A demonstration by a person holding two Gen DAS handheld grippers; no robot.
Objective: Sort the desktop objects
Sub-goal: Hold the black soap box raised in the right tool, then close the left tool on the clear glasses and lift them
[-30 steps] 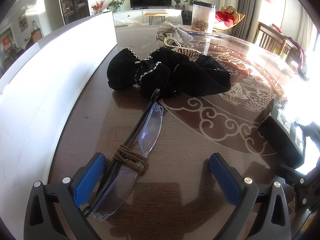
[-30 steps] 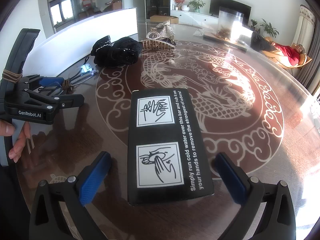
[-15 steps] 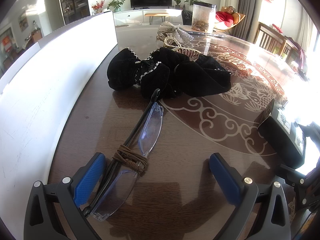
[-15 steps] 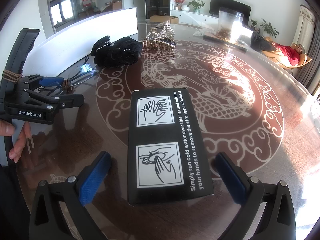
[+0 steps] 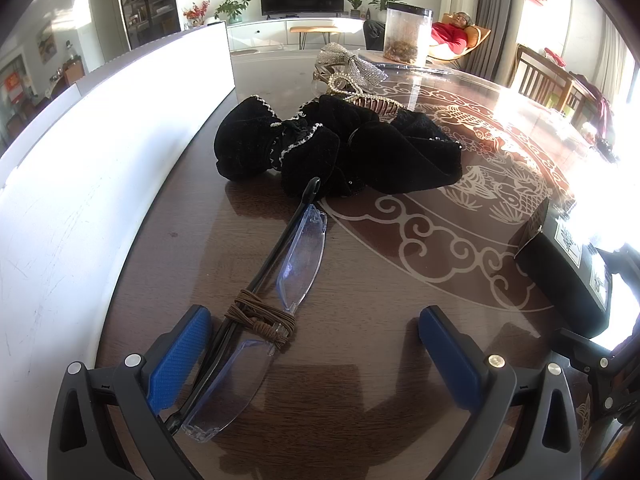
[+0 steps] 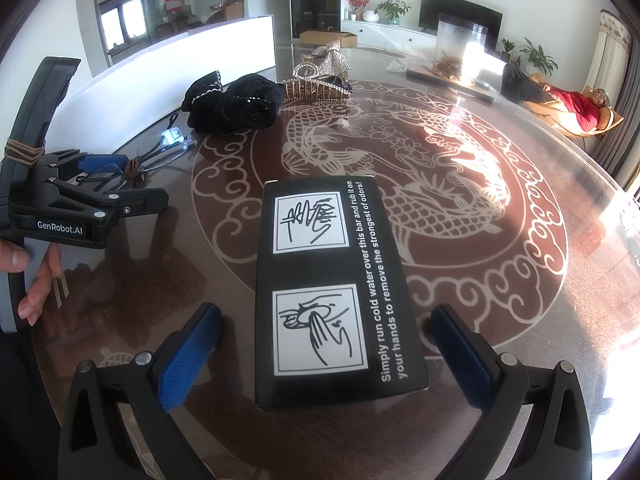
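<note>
While both grippers rest low over the glossy brown table (image 6: pixel 500 312), neither has closed on anything, so the sorting looks to be at the reach-and-line-up stage.

Nearest in the right wrist view, the right gripper (image 6: pixel 320 340) is spread wide, its blue pads on either side of a black box (image 6: pixel 332 280) printed with hand-washing drawings, with a gap on each side. The box lies flat on the table's dragon pattern.

In the left wrist view, the left gripper (image 5: pixel 316 348) is also spread wide. A pair of folded rimless glasses (image 5: pixel 276 284), bound at the middle with a brown hair tie (image 5: pixel 260 316), lies just beside its left pad, off-centre in the gap.

Beyond the glasses sits a heap of black velvet scrunchies (image 5: pixel 332 148), its edge touching the tip of the glasses' arm. Further back are a gold claw clip (image 5: pixel 372 100) and a silver glitter bow (image 5: pixel 352 64).

Next, each gripper would likely need to centre on its object before closing; the thin glasses seem the trickier pick.
</note>
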